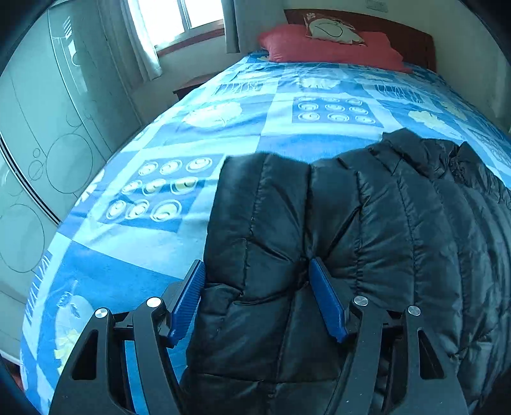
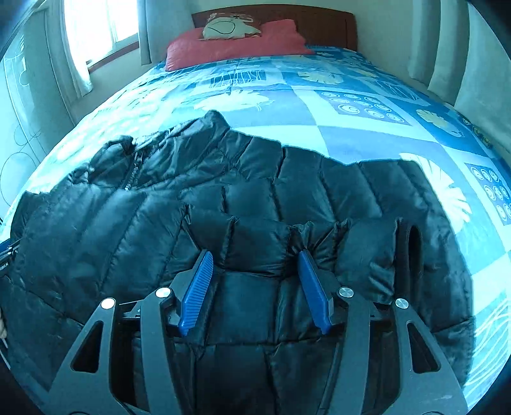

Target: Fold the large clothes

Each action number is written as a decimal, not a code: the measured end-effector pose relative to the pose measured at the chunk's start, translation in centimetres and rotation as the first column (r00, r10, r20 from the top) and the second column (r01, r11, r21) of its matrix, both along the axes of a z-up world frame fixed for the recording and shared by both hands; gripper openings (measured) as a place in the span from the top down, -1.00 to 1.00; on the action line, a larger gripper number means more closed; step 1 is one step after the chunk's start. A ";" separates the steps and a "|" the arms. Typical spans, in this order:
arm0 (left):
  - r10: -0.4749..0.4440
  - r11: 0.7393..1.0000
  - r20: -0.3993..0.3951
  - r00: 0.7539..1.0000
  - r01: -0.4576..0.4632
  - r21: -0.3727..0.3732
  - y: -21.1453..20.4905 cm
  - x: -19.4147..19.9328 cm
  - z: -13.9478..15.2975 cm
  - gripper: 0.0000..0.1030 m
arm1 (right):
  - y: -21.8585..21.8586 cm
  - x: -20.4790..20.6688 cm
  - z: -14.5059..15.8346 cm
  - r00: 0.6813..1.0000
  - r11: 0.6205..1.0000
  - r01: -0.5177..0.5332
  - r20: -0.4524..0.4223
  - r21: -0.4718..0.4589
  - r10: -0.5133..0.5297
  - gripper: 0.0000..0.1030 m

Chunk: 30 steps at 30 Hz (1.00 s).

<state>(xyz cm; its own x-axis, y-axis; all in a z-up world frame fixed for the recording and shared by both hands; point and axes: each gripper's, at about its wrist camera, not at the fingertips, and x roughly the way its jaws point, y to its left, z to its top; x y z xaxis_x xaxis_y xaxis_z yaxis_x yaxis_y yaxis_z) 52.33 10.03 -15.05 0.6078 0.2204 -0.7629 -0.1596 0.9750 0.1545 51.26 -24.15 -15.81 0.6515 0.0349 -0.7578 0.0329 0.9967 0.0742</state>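
A black quilted puffer jacket (image 1: 383, 223) lies spread on the bed (image 1: 159, 242), collar toward the headboard, both sleeves folded in over the body. My left gripper (image 1: 257, 266) is wide open, its blue fingers (image 1: 188, 297) straddling the folded left sleeve, pads pressing the fabric from both sides. In the right wrist view the jacket (image 2: 159, 207) fills the middle; my right gripper (image 2: 254, 257) is wide open over the folded right sleeve near its cuff (image 2: 412, 242), pads (image 2: 314, 290) touching the fabric.
The bed has a blue patterned cover (image 2: 351, 105), red pillows (image 2: 236, 41) and a small cushion (image 1: 332, 30) at the wooden headboard. A grey wardrobe (image 1: 41, 127) stands left of the bed, a curtained window (image 1: 172, 19) behind it. Curtains (image 2: 447, 57) hang along the right wall.
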 end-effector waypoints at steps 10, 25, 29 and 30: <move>-0.047 0.995 0.067 0.997 0.052 -0.079 -3.3 0.9 0.4 -0.36 | 7.5 1.9 -1.0 0.993 0.993 -0.118 0.022 -0.003 0.118 -0.09; 0.037 0.986 0.012 0.999 -0.034 -0.162 4.3 -3.0 -1.9 -0.46 | -1.0 -2.7 -2.0 1.000 0.997 -0.023 0.004 0.069 0.022 -0.26; 0.051 0.987 0.035 0.998 -0.045 -0.155 4.2 -4.1 -0.3 -0.45 | -0.9 -4.3 0.0 1.000 0.998 -0.025 0.013 0.066 0.025 -0.25; 0.038 0.988 0.047 0.998 -0.030 -0.153 4.1 -5.2 0.5 -0.45 | -1.0 -5.5 0.8 0.999 0.997 -0.030 0.029 0.067 0.028 -0.25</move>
<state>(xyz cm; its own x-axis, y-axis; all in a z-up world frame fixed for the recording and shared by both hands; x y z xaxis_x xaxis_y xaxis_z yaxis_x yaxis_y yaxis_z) 47.18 14.12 -14.53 0.6398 0.1250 -0.7583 -0.1966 0.9805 -0.0043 45.81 -25.16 -15.02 0.6704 0.1044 -0.7346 0.0009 0.9899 0.1415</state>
